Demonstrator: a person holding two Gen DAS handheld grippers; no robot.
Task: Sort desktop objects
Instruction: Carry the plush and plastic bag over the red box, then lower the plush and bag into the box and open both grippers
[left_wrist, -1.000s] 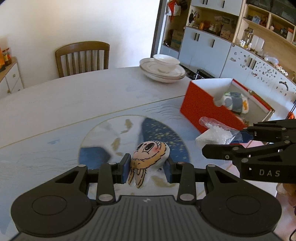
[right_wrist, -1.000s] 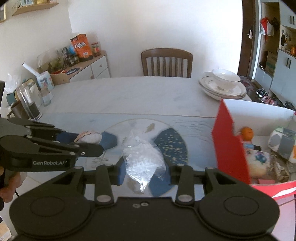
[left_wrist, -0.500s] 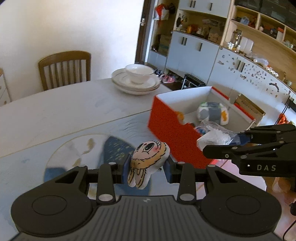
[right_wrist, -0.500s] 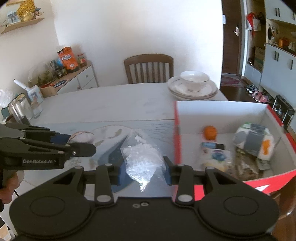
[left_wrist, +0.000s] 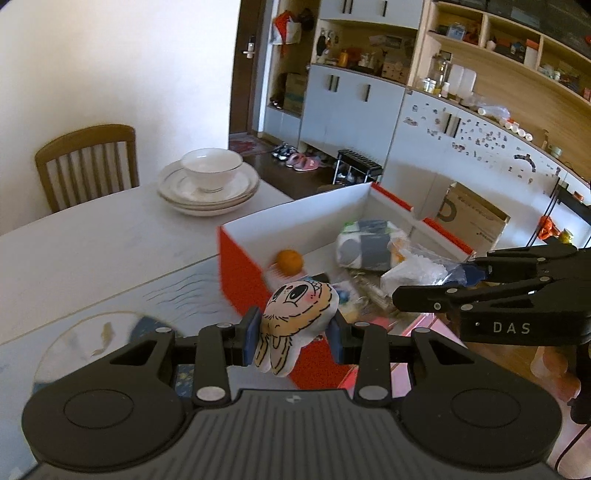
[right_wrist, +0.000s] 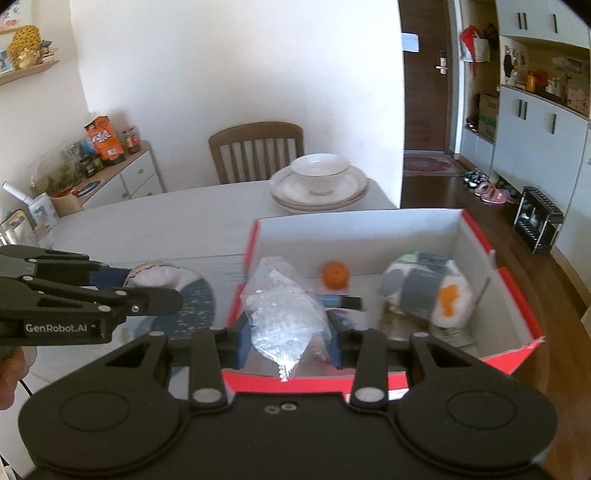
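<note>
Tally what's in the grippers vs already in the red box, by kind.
Held cartoon plush, left gripper: 1
Held clear plastic bag, right gripper: 1
In red box, orange fruit: 1
In the box, grey-white-orange soft bundle: 1
Other box contents: blurred, uncounted
Total: 4

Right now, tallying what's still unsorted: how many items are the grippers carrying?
2: a cartoon-face plush in the left gripper, a clear plastic bag in the right gripper.

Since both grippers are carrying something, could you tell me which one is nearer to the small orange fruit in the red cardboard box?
Right. The right gripper hangs over the box's near edge, facing the fruit. The left gripper is beside the box's outer corner.
</note>
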